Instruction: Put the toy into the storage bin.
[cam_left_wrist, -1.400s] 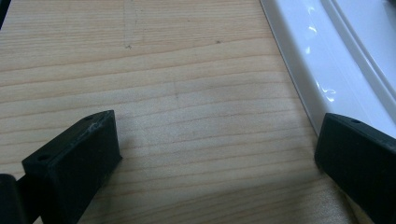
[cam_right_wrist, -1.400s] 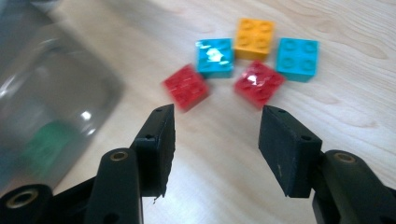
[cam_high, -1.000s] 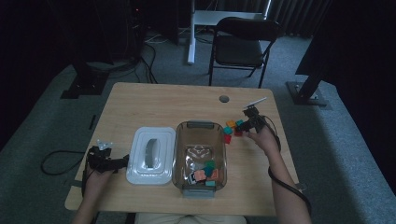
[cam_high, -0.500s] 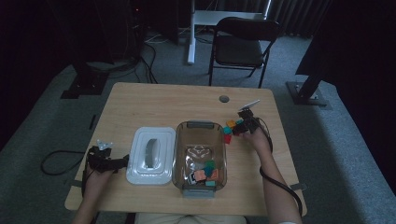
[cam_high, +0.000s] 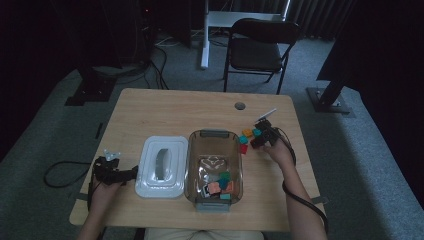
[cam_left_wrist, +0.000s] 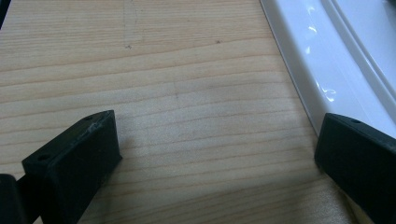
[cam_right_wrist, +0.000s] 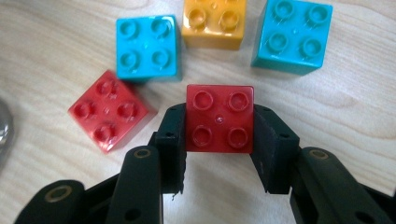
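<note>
**Red brick clamped, bin waiting**

Your left gripper (cam_high: 112, 172) rests at the left edge of the tabletop (cam_high: 165, 112), jaws wide apart with nothing between them, just beside the white lid (cam_high: 161, 166); I think it is parked there to keep out of the way. The lid lies flat next to the clear bin (cam_high: 214, 167), so the bin is free to receive bricks, and several are already inside. Your right gripper (cam_right_wrist: 219, 154) has just been closing and now clenches the red brick (cam_right_wrist: 219, 119) on two opposite sides, near the other loose bricks (cam_right_wrist: 147, 46). The tabletop is pale wood; behind it stand a folding chair (cam_high: 260, 50) and grey carpet in a dim room.
</note>
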